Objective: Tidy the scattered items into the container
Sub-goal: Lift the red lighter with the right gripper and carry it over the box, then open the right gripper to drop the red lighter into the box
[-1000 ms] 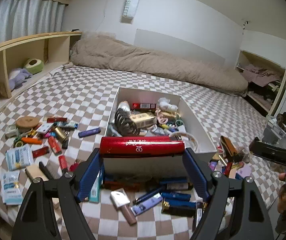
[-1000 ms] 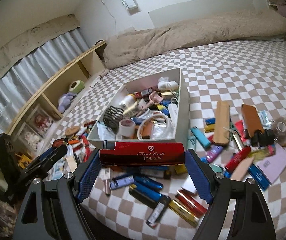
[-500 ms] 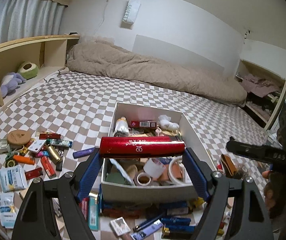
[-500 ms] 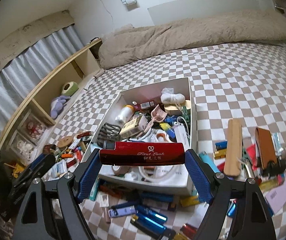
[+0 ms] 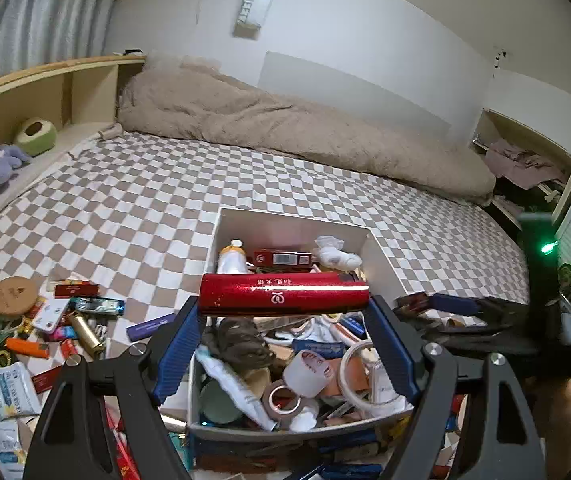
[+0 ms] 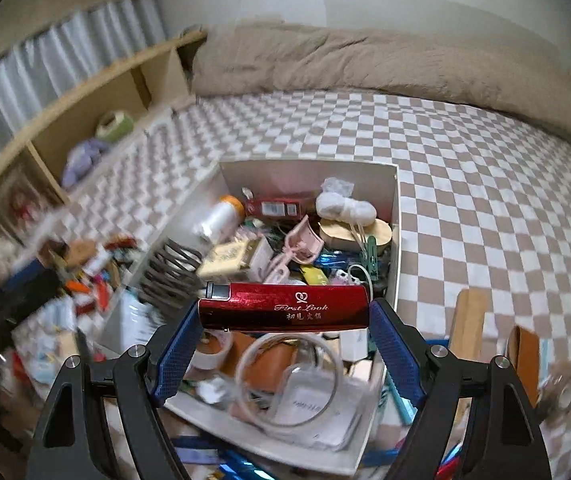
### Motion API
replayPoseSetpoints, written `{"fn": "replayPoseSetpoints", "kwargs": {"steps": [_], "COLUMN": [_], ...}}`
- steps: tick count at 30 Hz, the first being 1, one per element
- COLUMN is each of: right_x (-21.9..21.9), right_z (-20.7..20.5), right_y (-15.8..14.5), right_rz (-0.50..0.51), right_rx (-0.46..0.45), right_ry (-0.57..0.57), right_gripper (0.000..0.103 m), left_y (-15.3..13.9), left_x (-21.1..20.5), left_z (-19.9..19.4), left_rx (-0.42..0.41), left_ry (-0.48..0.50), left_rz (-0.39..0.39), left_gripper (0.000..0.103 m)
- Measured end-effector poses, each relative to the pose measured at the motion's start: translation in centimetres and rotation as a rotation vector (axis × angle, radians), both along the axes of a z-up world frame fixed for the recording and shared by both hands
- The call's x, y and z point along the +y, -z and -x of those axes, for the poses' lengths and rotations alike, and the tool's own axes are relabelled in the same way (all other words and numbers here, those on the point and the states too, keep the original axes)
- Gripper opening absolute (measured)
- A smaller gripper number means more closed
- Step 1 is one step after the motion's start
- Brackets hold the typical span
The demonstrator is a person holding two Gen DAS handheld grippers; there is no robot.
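Left tongs [image 5: 283, 312] clamp a red lighter [image 5: 283, 295] end to end at the centre of the left wrist view; right tongs [image 6: 283, 320] grip a second red lighter [image 6: 285, 307], gold lettering facing the lens, at the centre of the right wrist view. Each lighter hangs crosswise above the white box [image 5: 381, 250], [image 6: 396, 216], which fills the lower middle of both frames and is already heaped with tape rolls, a small white bottle [image 6: 217, 218], a red packet [image 5: 283, 258] and a coiled hair tie. The step in hand appears to be the carry-and-drop: both loads look to be over the box interior (the right view is blurred at its edges). The next move likely calls for spreading each pair of tongs so the lighters fall among the contents, not onto the rim. More lighters, packets and a cork disc [image 5: 13, 295] lie scattered on the checked bed [image 5: 125, 208] at lower left, with other bits at lower right of the right view.
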State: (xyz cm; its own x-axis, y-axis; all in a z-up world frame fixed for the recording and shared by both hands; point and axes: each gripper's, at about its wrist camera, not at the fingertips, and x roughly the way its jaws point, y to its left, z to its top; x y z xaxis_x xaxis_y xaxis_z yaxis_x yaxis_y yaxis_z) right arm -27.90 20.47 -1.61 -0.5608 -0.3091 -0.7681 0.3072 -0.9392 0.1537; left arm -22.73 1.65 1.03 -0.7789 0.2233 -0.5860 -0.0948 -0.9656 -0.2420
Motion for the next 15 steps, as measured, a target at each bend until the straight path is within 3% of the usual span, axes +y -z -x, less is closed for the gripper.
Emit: {"fn": "replayPoseSetpoints", "kwargs": {"steps": [7,15], "right_x": [-1.8,-2.0], "right_z": [2.8,3.9], "right_y": [2.9,3.5], "right_rz": [-0.137,-0.137], "right_rx": [-0.067,-0.043], "right_ry": [-0.063,-0.087], "right_gripper": [0.083,0.083], "left_y": [0.2,1.0], "left_x": [1.5,2.0], "left_z": [2.8,5.6], "left_rx": [-0.052,-0.116], "left_ry": [0.053,0.051], "left_rz": [-0.011,-0.002], "left_gripper": [0.081,0.081]}}
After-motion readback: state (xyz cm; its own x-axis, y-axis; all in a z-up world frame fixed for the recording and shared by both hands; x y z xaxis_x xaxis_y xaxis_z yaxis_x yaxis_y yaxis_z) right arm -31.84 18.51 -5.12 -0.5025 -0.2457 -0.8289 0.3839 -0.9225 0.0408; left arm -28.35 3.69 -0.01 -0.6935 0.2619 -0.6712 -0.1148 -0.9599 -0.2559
